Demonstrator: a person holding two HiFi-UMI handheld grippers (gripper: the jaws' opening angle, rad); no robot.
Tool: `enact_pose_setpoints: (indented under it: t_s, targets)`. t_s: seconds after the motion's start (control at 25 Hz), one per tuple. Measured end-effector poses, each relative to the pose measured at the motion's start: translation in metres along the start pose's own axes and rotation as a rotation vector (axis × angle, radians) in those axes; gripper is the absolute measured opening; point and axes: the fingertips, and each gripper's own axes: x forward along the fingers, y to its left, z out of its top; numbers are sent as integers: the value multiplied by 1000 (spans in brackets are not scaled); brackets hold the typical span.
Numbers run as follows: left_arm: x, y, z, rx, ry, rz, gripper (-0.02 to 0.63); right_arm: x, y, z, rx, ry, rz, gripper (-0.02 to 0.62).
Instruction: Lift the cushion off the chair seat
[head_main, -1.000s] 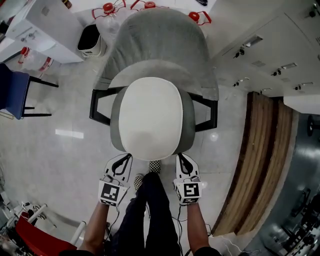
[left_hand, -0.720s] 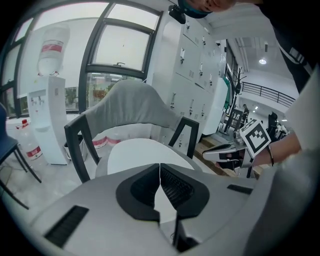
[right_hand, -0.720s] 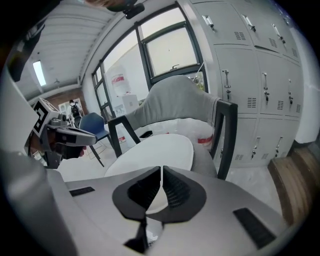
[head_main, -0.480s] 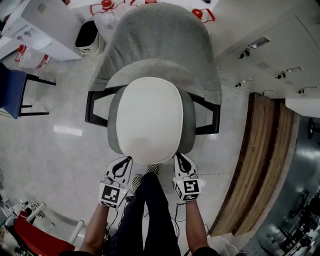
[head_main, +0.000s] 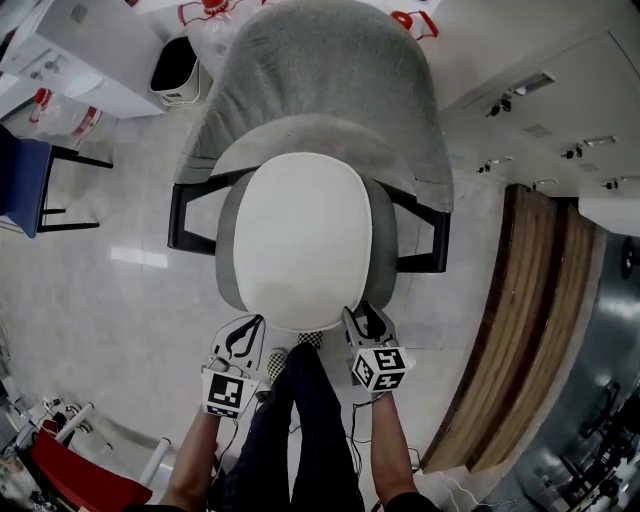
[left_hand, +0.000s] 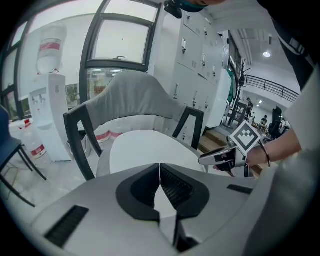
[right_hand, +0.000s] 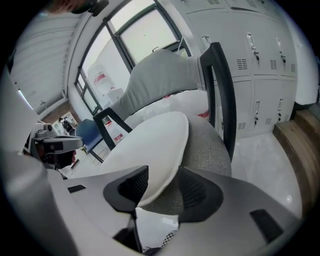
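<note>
A white oval cushion (head_main: 300, 240) lies flat on a grey chair (head_main: 330, 90), with bare floor (head_main: 100, 300) open on both sides. The cushion's front rim sits between the right gripper's (head_main: 362, 318) jaws, which are opening, with one jaw over the cushion's top and the other by the grey seat (right_hand: 210, 150). The left gripper's (head_main: 245, 325) jaws are clenched on nothing, and the cushion is just ahead of them. Both grippers point forward and down. Since a second ago, the right gripper has rolled and moved onto the rim.
</note>
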Motion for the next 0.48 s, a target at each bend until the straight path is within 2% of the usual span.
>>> enact_pose_setpoints:
  t_s: [0.08, 0.28, 0.48]
  targets:
    - [1, 1, 0, -1, -13, 0, 18, 3, -1, -3, 31, 4, 9, 190]
    - [4, 2, -3, -3, 21, 1, 18, 12, 2, -6, 100, 14, 46, 210]
    - [5, 4, -7, -4, 31, 9, 18, 19, 0, -9, 128, 33, 45, 212]
